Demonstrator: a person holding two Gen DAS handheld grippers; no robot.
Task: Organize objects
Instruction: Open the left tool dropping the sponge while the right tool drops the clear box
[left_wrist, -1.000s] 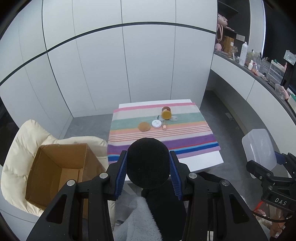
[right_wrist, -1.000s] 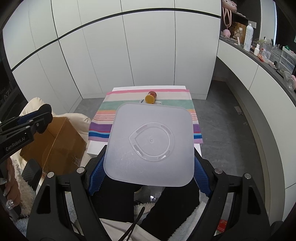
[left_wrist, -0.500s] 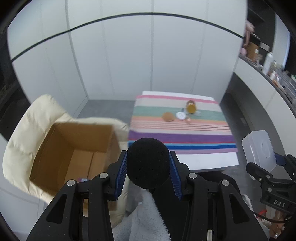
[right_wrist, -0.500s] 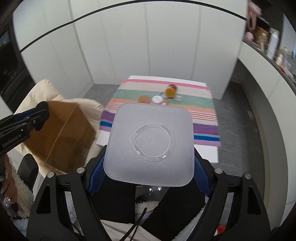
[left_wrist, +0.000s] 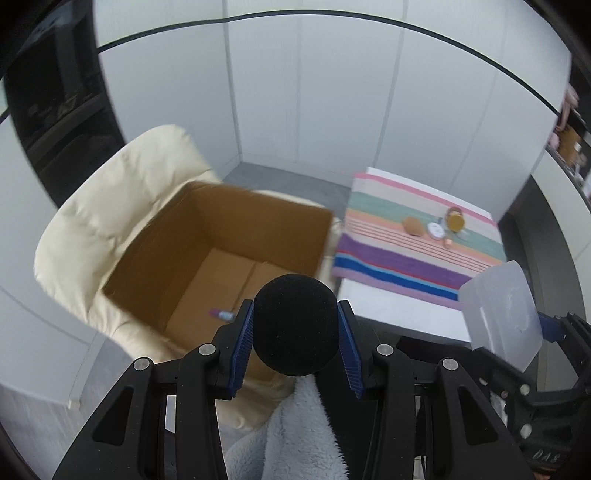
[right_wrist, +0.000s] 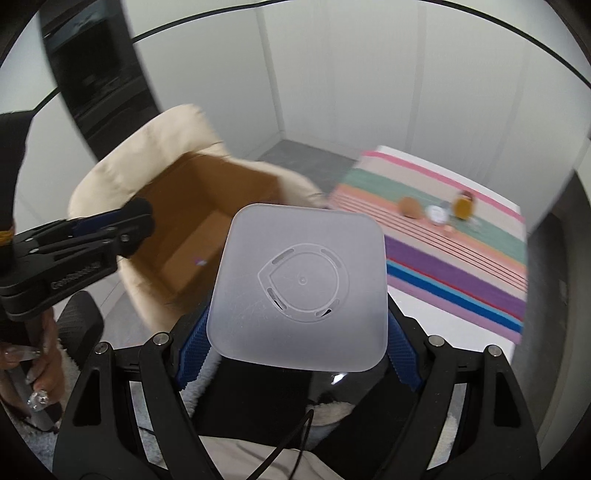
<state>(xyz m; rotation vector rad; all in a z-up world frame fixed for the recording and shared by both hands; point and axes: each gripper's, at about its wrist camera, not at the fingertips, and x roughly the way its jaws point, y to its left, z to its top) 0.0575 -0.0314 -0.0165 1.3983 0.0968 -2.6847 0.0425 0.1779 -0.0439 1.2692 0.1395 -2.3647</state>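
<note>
the left claw (left_wrist: 295, 332) was closed on a black ball (left_wrist: 295, 325); its blue pads (left_wrist: 242, 343) pressed on both sides of the ball; the ball was held above the near edge of a brown box (left_wrist: 221, 236); the box was open at the top and sat on a cream chair (left_wrist: 107, 221); a tiny purple thing (left_wrist: 221, 314) lay on the floor of the box; it was too small to tell what it was.

the right claw (right_wrist: 299, 354) stood wide but it held a clear tub (right_wrist: 299, 288); the tub's flat side faced the camera and had a round mark on it; blue pads (right_wrist: 192, 354) pressed on its two sides; the tub was up in the air, near the box and just beside the table (left_wrist: 399, 314).

a stripy cloth (left_wrist: 417, 251) covered most of the table; on the cloth sat a brown lump (left_wrist: 413, 226), a white disc (left_wrist: 436, 230) and an orange jar (left_wrist: 455, 220), all close together; a small pink thing (left_wrist: 447, 243) lay just beside the disc.

a hand (right_wrist: 33, 373) held the left claw's handle at the left edge of the right view; grey fluffy cloth (left_wrist: 291, 435) showed under the left claw.
</note>
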